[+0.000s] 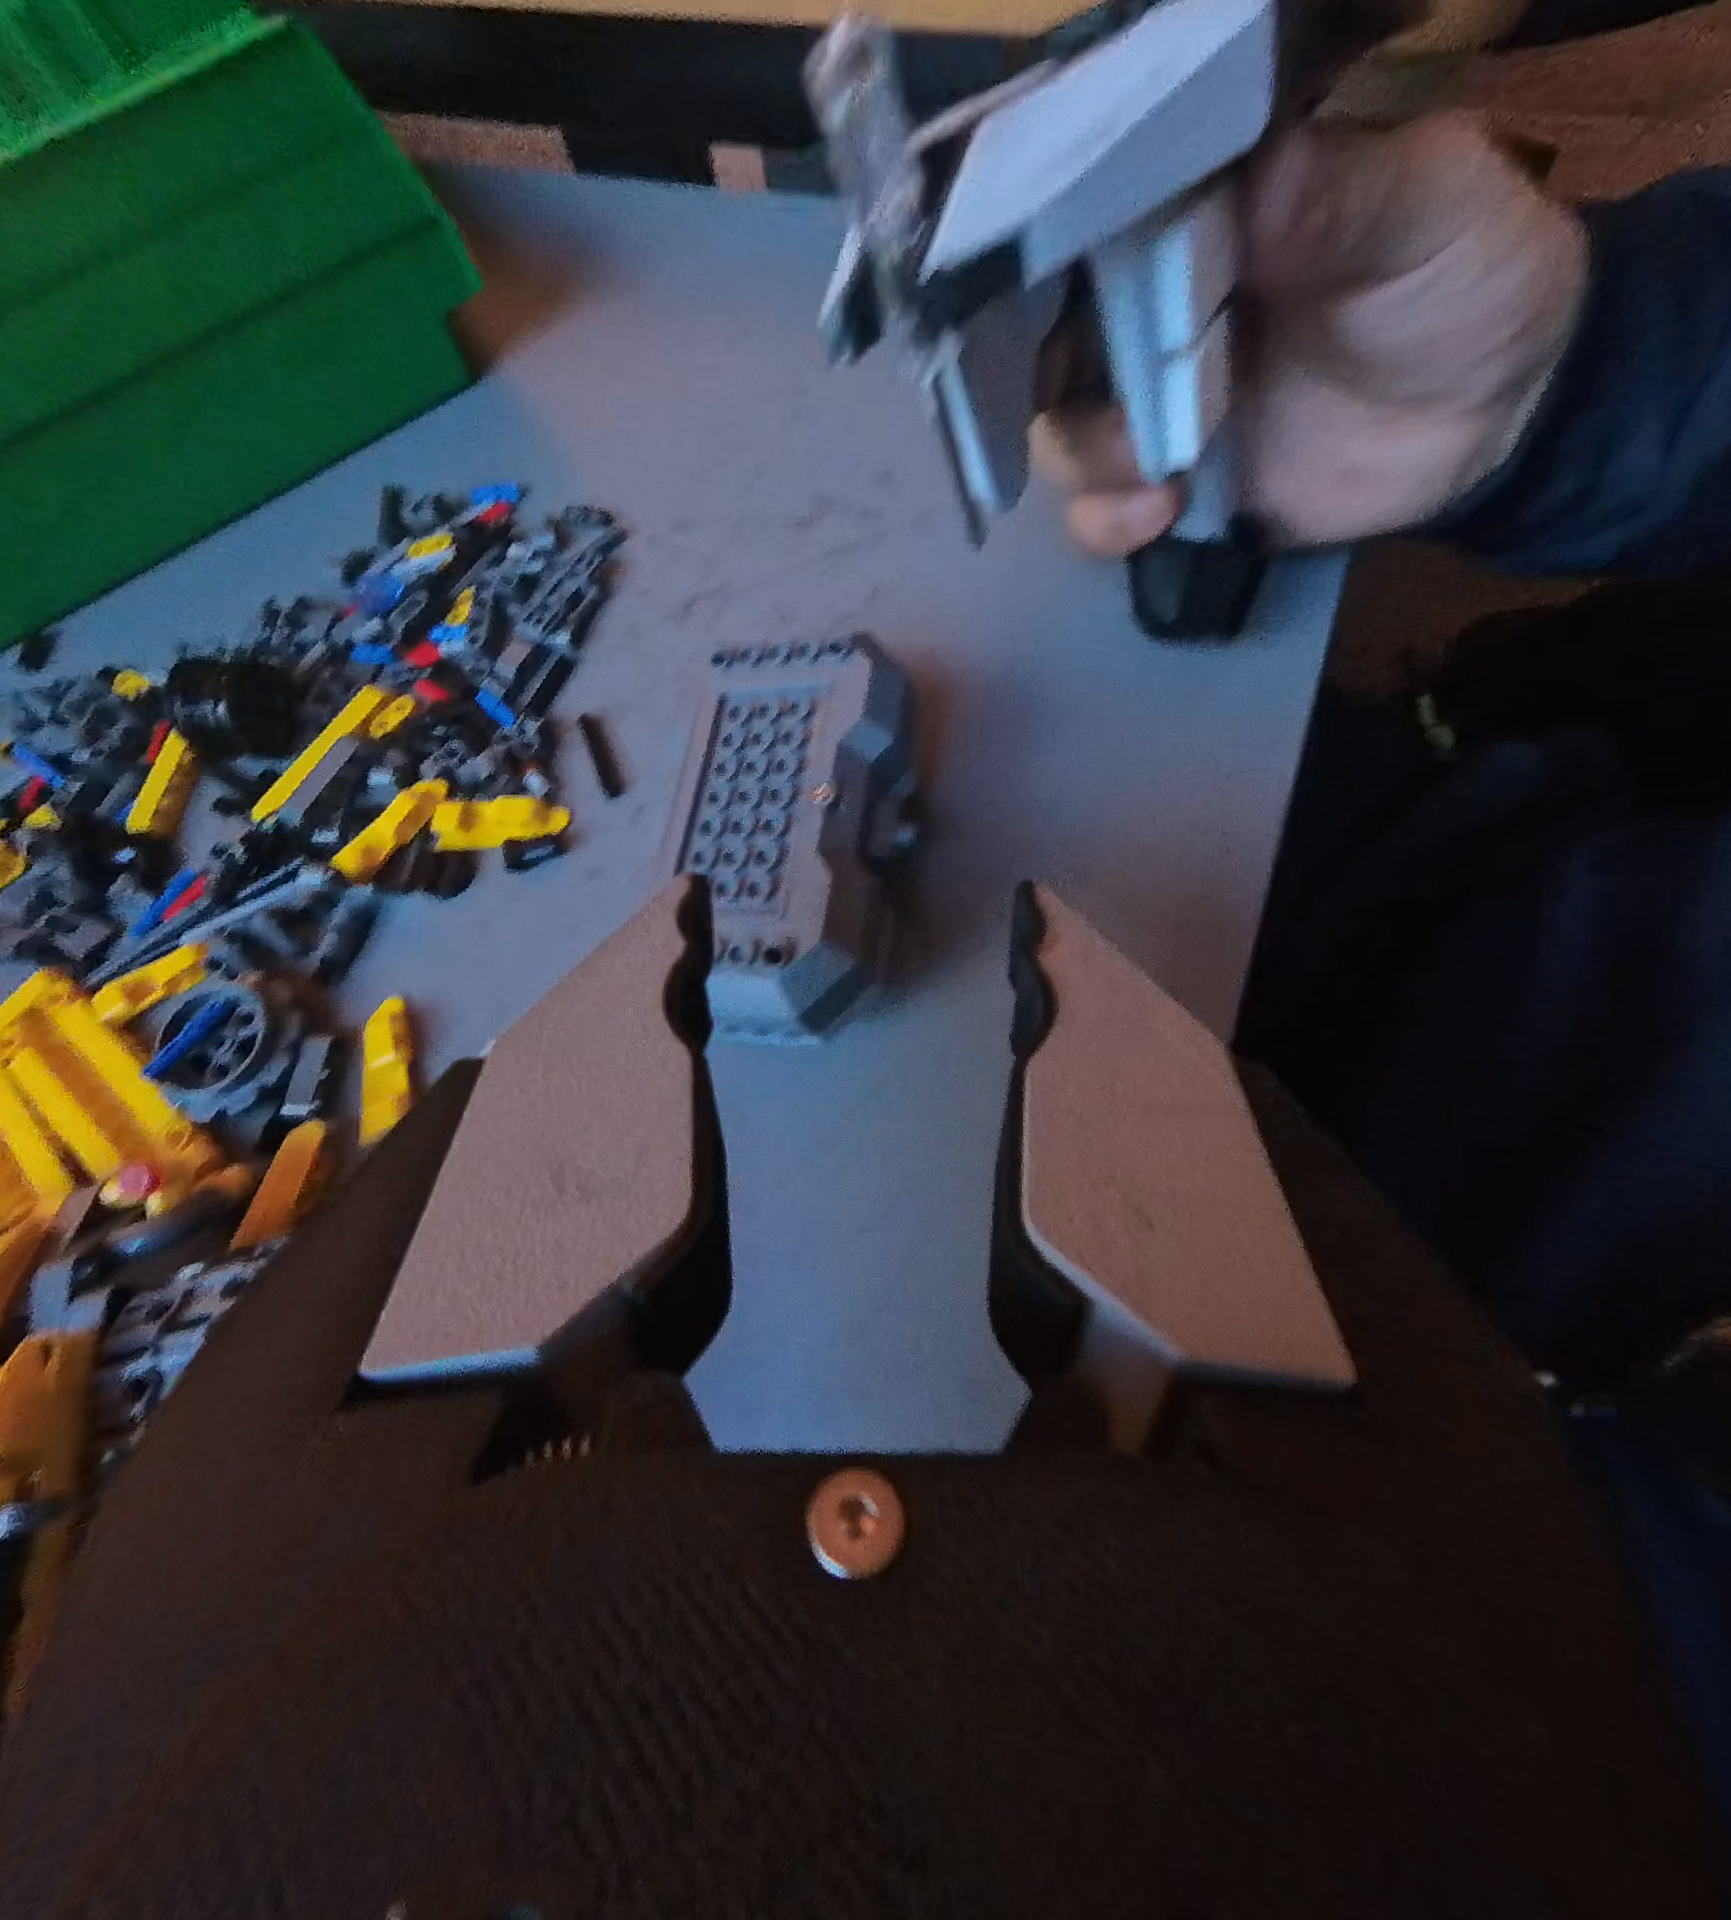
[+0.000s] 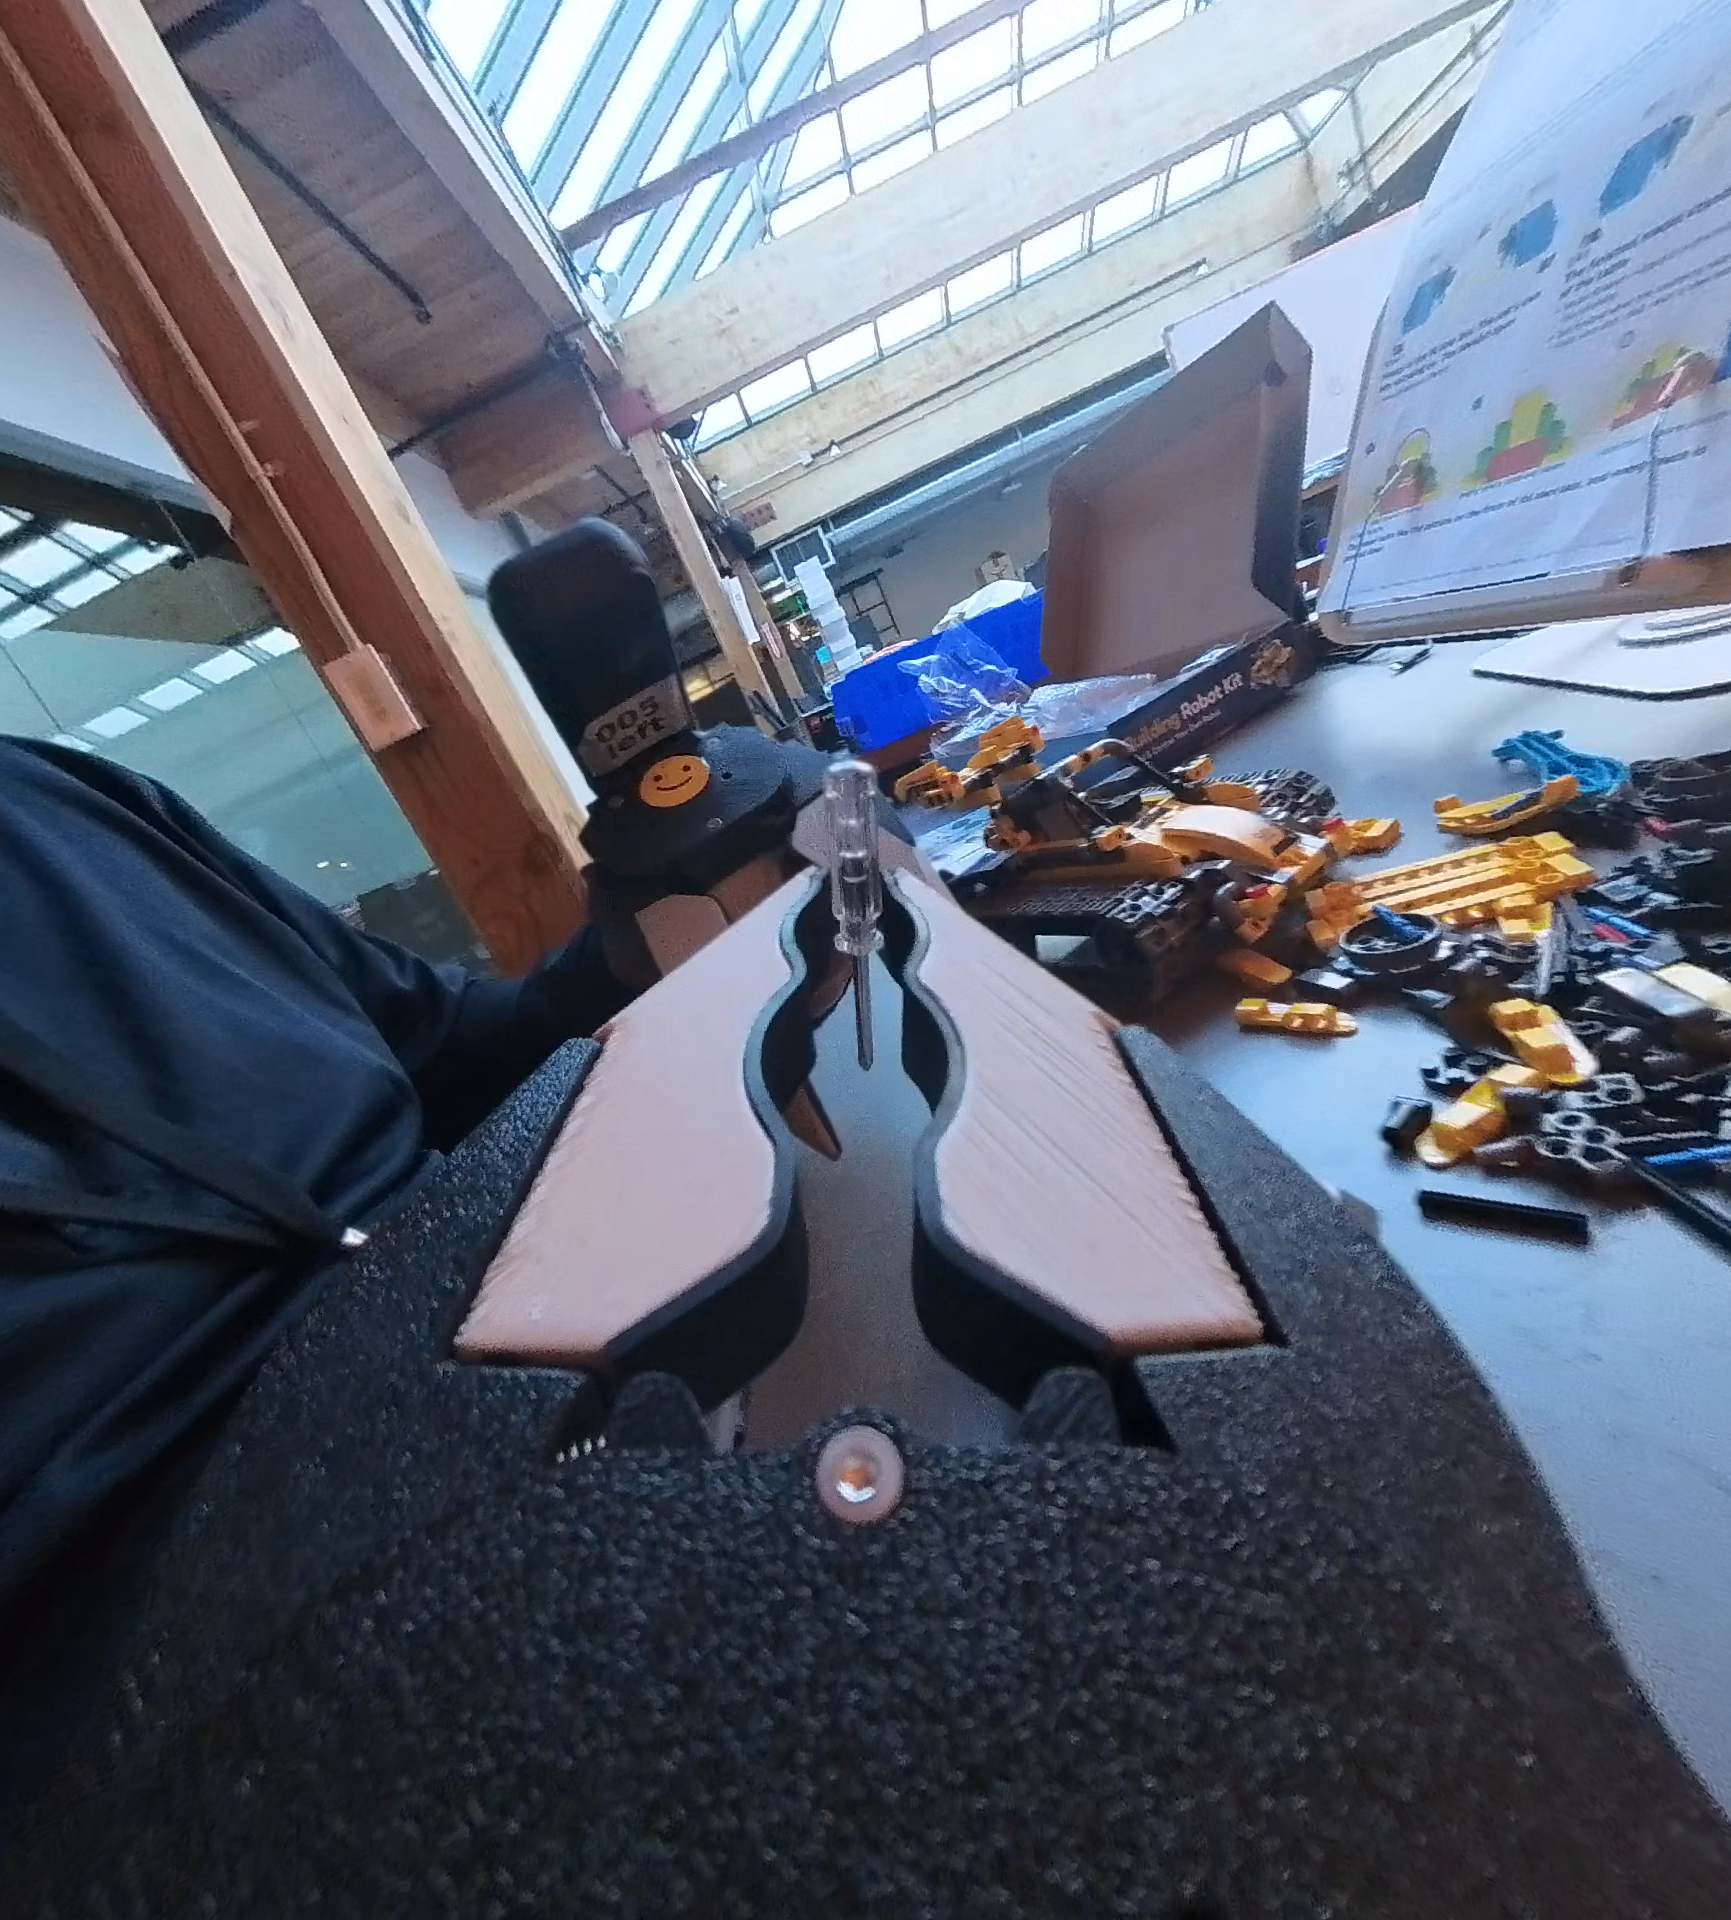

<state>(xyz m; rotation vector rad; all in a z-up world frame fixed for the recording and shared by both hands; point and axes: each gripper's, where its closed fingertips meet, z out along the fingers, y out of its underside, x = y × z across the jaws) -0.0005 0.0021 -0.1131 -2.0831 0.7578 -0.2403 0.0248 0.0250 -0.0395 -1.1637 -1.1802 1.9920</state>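
1. Your left wrist view is dim and bluish, with smear across nearly everything: the pile of bricks (image 1: 248, 831) and the green bin (image 1: 144, 312) at the table's (image 1: 736, 416) far left corner are soft.
2. The right gripper (image 1: 975, 416) and hand (image 1: 1380, 343) there are the most blurred.
3. Your right wrist view is far brighter and sharper; daylight pours from the skylight (image 2: 840, 135), blown out white in places.
4. The clear screwdriver (image 2: 850, 883) catches glints.
5. Straight beams (image 2: 248, 395) bow near the frame edges; the paper sheet (image 2: 1609, 312) is soft.
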